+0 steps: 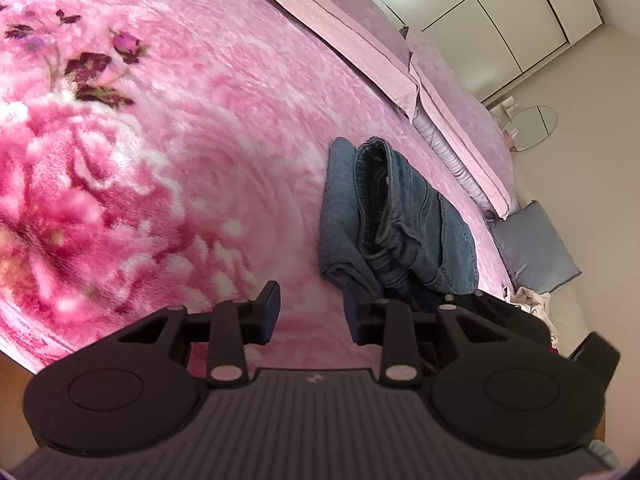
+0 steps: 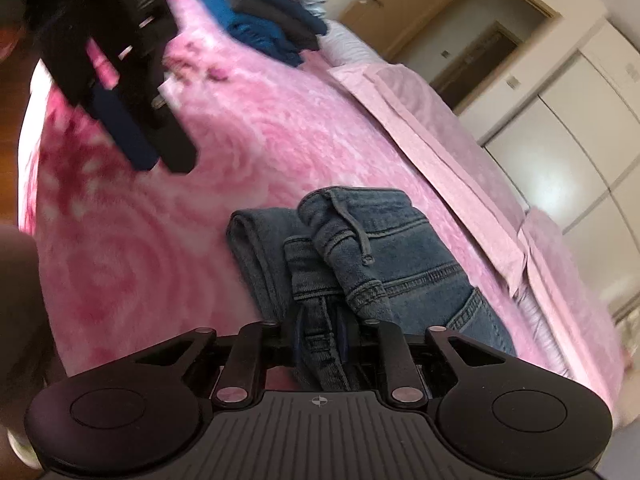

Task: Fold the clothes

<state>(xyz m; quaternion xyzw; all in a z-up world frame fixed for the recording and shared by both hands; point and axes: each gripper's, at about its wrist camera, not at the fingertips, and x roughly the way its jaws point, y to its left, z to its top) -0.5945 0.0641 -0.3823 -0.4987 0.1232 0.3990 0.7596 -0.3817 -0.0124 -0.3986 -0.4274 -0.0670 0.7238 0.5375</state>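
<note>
Folded blue denim jeans [image 2: 372, 252] lie on the fluffy pink floral blanket [image 1: 192, 152] near the pink pillows [image 1: 452, 100]. My right gripper [image 2: 320, 344] is clamped on the jeans' near edge. My left gripper [image 1: 312, 312] is spread, grasping nothing, just beside the jeans.

Left gripper [image 1: 312, 314] agape (empty), right gripper [image 2: 320, 340] clamped.

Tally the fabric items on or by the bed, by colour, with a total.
Blue denim, folded jeans: 1
Blue and dark, heap of clothes: 1 heap; pieces inside cannot be counted
Pink floral blanket: 1
Grey cushion: 1
Total: 4
</note>
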